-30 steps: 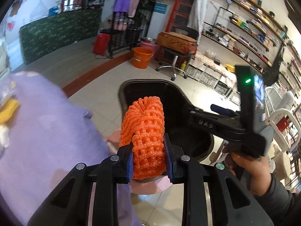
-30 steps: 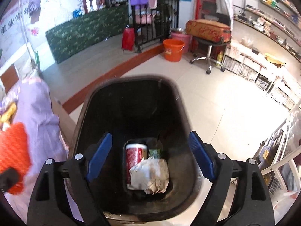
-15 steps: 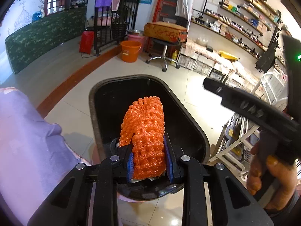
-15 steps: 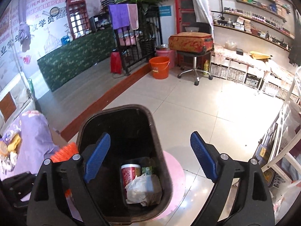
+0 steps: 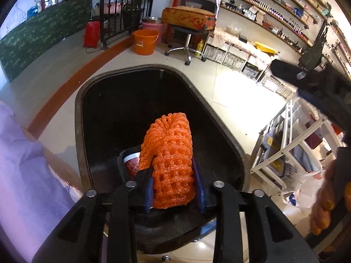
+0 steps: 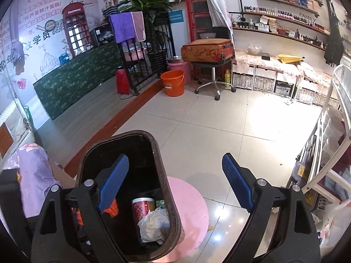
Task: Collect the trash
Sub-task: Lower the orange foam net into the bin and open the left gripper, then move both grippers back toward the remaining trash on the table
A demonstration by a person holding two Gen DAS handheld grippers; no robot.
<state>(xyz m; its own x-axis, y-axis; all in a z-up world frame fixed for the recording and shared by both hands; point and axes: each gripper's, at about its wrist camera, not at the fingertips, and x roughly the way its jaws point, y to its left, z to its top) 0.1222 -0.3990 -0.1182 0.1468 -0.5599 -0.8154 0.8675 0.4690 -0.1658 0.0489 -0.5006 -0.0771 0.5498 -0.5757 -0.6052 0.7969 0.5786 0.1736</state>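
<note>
2 grippers are at work here, and we go from our left to our right. At the far left of the left wrist view lies a lilac cloth [image 5: 26, 175]. Beside it stands the black bin [image 5: 221, 122], its mouth open under our left gripper [image 5: 174, 186]. Between that gripper's blue pads [image 5: 149, 188] sits the orange foam net [image 5: 170, 160], standing up over the bin's inside, above a red cup [image 5: 131, 164]. Our left jaws have just been opening, with the net between them; the left pad touches it, while on the right a thin dark gap seems to show, so we judge the hold nearly let go.

We judge the net very light, soft and springy. It squashes under the pads and swells back, so it may cling to 1 pad rather than fall. Its open mesh gives good purchase; the thick lower roll is the place to hold it, where the pads are now.

Further right, in the right wrist view, crumpled paper [image 6: 153, 223] lies beside the cup at the bin's bottom. Our right gripper [image 6: 175, 182] hangs over the bin's rim and the pink mat [image 6: 190, 201], jaws wide apart and empty.
</note>
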